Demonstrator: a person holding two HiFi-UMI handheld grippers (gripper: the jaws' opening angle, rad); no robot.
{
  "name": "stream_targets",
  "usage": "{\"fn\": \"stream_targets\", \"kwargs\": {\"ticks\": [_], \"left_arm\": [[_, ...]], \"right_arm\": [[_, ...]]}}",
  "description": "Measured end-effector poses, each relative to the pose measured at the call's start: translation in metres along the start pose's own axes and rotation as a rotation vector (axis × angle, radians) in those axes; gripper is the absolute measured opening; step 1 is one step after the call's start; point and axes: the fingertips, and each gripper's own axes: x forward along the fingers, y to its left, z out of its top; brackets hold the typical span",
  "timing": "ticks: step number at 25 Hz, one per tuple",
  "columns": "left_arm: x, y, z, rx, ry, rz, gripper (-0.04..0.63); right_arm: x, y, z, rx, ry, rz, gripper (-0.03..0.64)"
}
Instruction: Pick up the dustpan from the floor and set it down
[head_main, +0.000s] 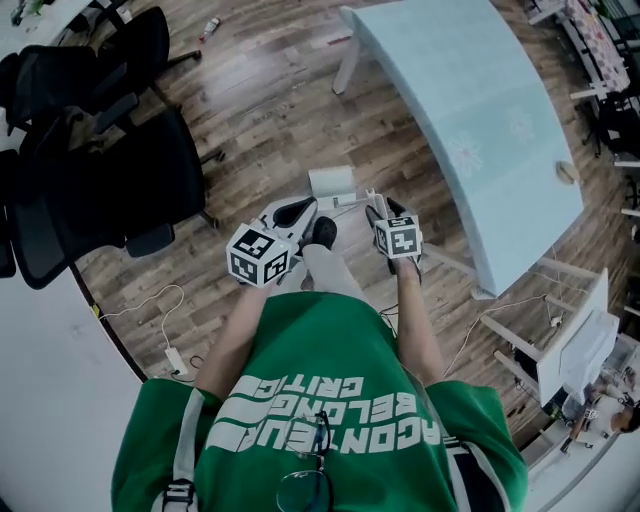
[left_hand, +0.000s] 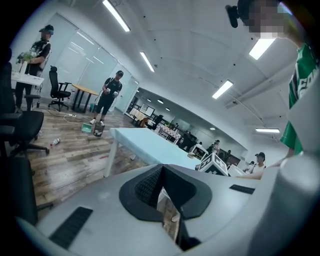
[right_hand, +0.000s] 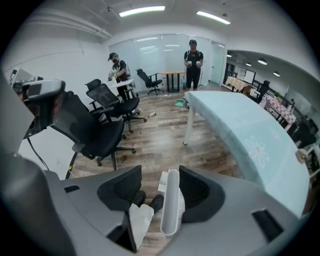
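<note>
The pick-up is at its reaching step. The dustpan (right_hand: 170, 210) stands on the wooden floor (head_main: 270, 110), just beyond the person's shoes (head_main: 322, 232) and left of the table (head_main: 470, 120). Its long white handle rises toward the person. The right gripper (right_hand: 161, 176) points steeply down over it with its fingers (right_hand: 200, 192) spread wide. The handle lies in the gap between them, close against the right-hand finger, but I cannot tell whether it touches. Nothing is pinched, and the dustpan is not yet lifted.

The left gripper (left_hand: 161, 172) is held more level beside the right one. Its fingers are pressed together at the tips with nothing between them, and it seems to have no part in this grasp.

The next move probably calls for centring the handle between the pads and closing firmly on it. The handle is smooth and rounded, so an off-centre squeeze might let it slip or tip the dustpan over. After that comes a straight lift.

Black office chairs (head_main: 110, 190) crowd the near left. A white cable (head_main: 150, 300) trails across the floor near them. The table leg and edge stand close on the right, so a swing that way could knock the pan. Several people stand far off across the room, well clear.
</note>
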Motion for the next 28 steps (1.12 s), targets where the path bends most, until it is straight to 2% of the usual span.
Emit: {"fn": "stream_targets", "kwargs": {"ticks": [4,12,19,20,24,28], "left_arm": [[-0.004,0.006,-0.004,-0.010,0.003,0.035,-0.006],[-0.011,0.016,-0.007,-0.023,0.007,0.092,-0.008],[-0.022,0.024,-0.009,-0.030,0.016,0.125,-0.008],[-0.024,0.025,-0.009,-0.031,0.016,0.128,-0.008],[-0.028,0.029,-0.011,-0.035,0.021,0.138,-0.006],[-0.027,0.030,-0.010,-0.034,0.025,0.134,-0.006]], "right_arm": [[0.035,-0.012,-0.011,0.029,0.127,0.004,0.235],[0.094,-0.032,-0.037,-0.009,0.356,-0.027,0.236],[0.128,-0.031,-0.065,-0.015,0.457,-0.009,0.231],[0.130,-0.032,-0.065,-0.012,0.460,-0.014,0.207],[0.132,-0.031,-0.060,-0.017,0.458,-0.018,0.196],[0.133,-0.038,-0.069,-0.043,0.484,-0.079,0.158]]}}
